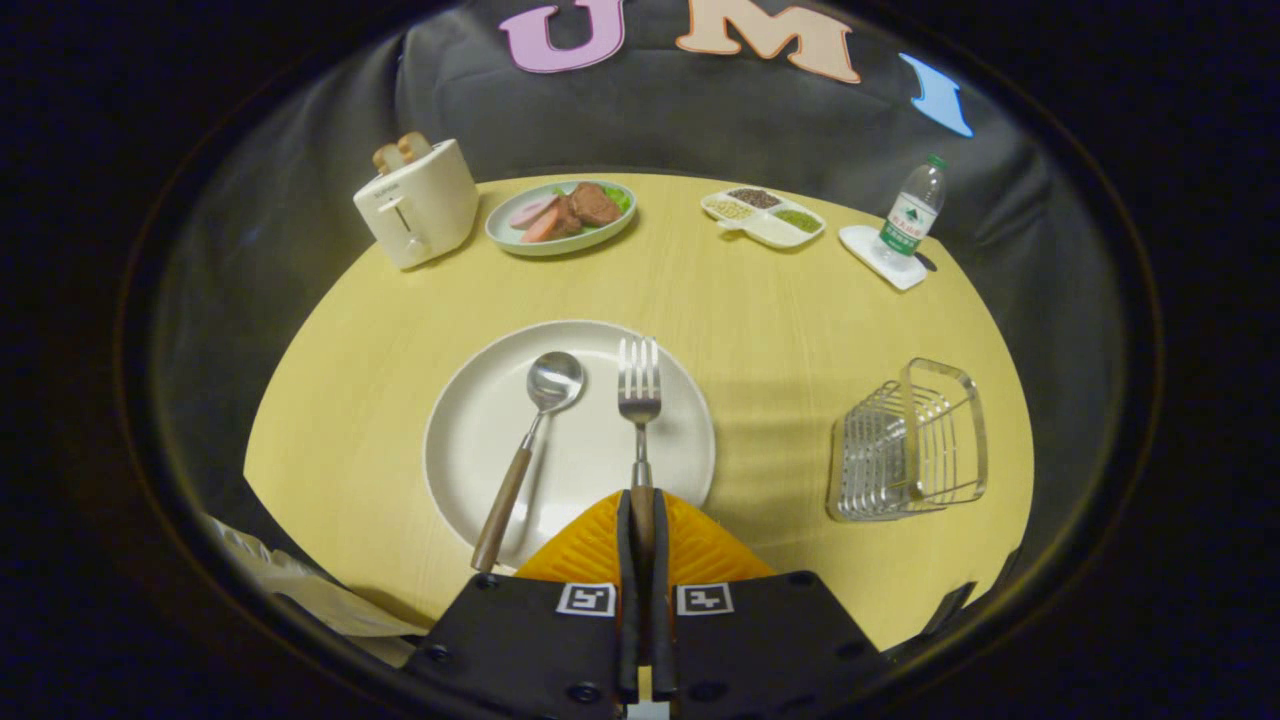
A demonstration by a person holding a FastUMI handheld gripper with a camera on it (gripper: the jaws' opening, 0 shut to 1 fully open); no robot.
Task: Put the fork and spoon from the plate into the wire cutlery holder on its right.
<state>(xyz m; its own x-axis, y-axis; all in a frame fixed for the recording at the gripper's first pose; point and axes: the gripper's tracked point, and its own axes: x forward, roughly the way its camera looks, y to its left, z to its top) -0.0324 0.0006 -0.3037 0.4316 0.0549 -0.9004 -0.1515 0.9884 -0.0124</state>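
Round yellow wood-grain table [760, 300] against dark cloth; the gripper [641, 525] pinches the fork [639, 400] by its wooden handle over the white plate [470, 440] (spoon [530, 440] alongside), wire holder [910, 440] nearby.

Place: staged dining booth
Backdrop: black cloth wall [700, 120]
Signs: round yellow surface [760, 330], toaster [418, 203], food plate [560, 217]
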